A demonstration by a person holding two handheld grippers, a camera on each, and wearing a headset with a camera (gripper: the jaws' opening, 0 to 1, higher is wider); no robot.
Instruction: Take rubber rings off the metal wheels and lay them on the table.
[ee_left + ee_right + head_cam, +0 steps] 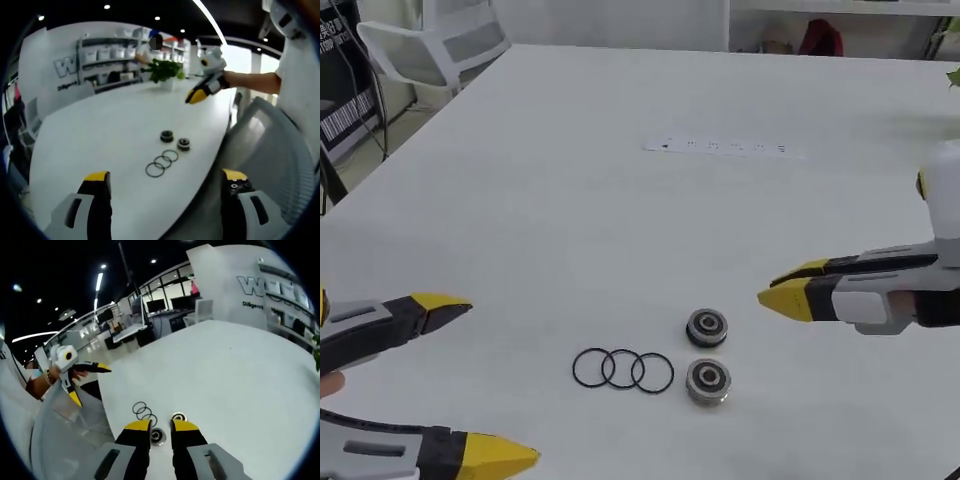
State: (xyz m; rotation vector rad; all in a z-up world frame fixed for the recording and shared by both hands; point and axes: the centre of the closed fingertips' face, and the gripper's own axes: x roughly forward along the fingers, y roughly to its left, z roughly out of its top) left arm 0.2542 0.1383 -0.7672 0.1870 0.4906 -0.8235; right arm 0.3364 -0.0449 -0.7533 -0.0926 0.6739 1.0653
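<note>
Three black rubber rings [623, 369] lie in an overlapping row on the white table [620, 200]. Just right of them are two metal wheels, one farther [707, 327] and one nearer [708, 381]. My left gripper [480, 382] is at the lower left, jaws wide open and empty, left of the rings. In the left gripper view the rings [162, 162] and wheels [175, 140] lie ahead of its jaws [165, 176]. My right gripper [775, 288] hovers right of the wheels, jaws close together and empty. In its own view [161, 426] the wheels [178, 417] and rings [143, 412] sit just beyond the tips.
A printed label strip [720, 147] lies farther back on the table. A white chair [440, 45] stands at the far left corner. A potted plant [162, 70] sits at the table's far end. The table's near edge runs close behind the left gripper.
</note>
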